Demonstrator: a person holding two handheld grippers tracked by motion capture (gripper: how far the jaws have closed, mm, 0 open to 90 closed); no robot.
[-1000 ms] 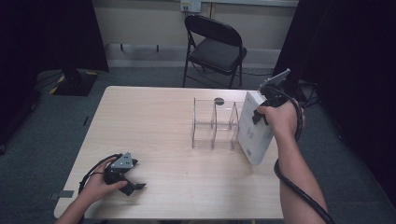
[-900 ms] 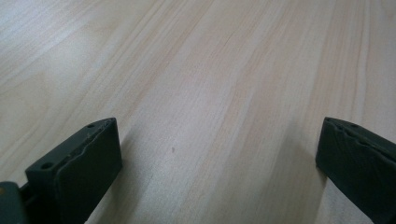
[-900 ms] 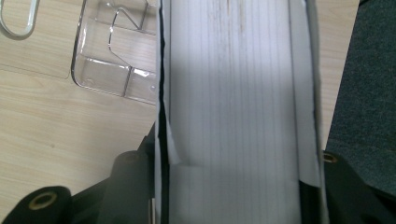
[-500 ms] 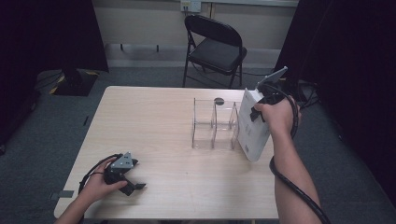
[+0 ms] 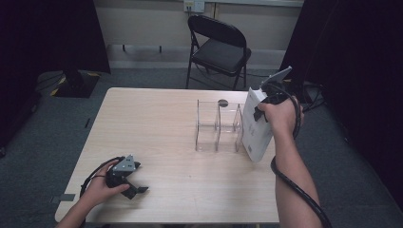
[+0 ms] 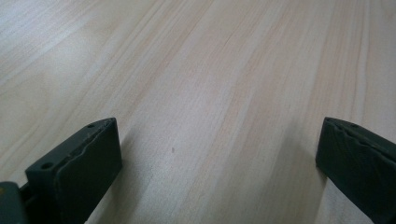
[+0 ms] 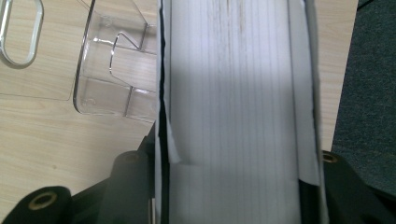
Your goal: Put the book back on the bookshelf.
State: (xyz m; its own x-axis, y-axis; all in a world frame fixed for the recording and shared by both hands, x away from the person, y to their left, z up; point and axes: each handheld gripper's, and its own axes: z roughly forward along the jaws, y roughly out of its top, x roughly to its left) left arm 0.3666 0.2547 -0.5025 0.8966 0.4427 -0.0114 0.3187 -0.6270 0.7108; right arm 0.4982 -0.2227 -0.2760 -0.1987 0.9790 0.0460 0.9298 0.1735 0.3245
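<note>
Right gripper (image 5: 261, 102) pinches thick white book (image 5: 255, 127) upright beside clear acrylic divider rack (image 5: 218, 126); keep spine vertical, align over slot. Left gripper (image 5: 127, 180) spread, idle on table

1. From the high view my own right hand (image 5: 280, 114) covers the right claw (image 5: 260, 107), so I cannot see there how its jaws sit on the white book (image 5: 255, 130).
2. In the right claw's view the book (image 7: 233, 112) runs off the top and bottom edges; its cover and any print stay out of my sight.
3. The clear plastic organizer (image 7: 116, 70) is cut by the top edge and hidden behind the book.
4. The left claw (image 6: 215, 163) shows me just two jaw tips, both clipped by the frame.
5. The small dark thing (image 5: 222, 102) behind the organizer (image 5: 216, 126) is too small to name.
</note>
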